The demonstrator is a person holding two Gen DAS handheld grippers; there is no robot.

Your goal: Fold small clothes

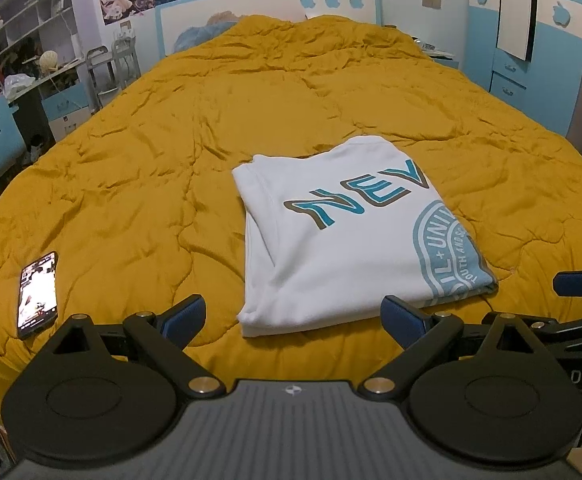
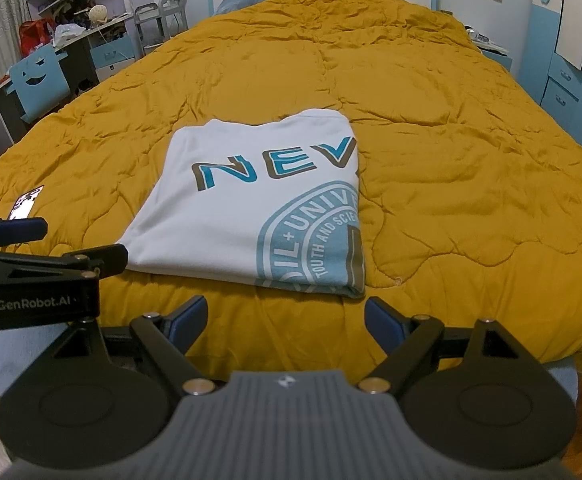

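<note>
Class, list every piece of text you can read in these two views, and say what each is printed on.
"NEV", cut off by the fold: shirt.
"IL+UNIVE" and "TOUTH AND SCIE", partial: round seal on the shirt.
"GenRobot.AI": left gripper body, right wrist view.
"DAS", cut off: right gripper body, left wrist view.
Phone screen: too blurred.

A folded white cotton T-shirt (image 1: 331, 248) is showing teal letters outlined in brown and a pale blue round seal print. A quilted mustard-yellow bed cover (image 1: 171, 152) is lying under it. A black slab phone (image 1: 38, 294) is glowing with a lit screen. Black-framed gripper fingers are wearing dark blue pads (image 1: 185, 314).
</note>
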